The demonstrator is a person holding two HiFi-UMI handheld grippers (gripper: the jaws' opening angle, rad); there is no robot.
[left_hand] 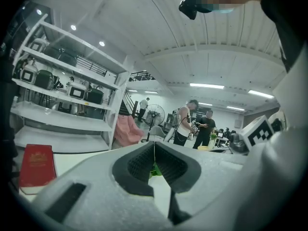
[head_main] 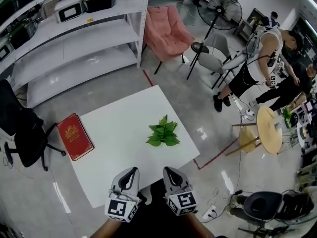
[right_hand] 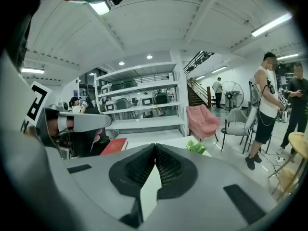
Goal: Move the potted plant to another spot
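Observation:
The potted plant, a small clump of green leaves, stands on the white table towards its right side. Both grippers hover at the table's near edge, well short of the plant. My left gripper is shut with nothing in it; through the slit below its tips a bit of the plant shows. My right gripper is shut and empty as well. In the right gripper view the plant sits ahead and to the right of the closed tips.
A red book lies on the table's left corner. A black office chair stands left of the table, white shelves and a pink chair behind it. A round wooden table and two people are at the right.

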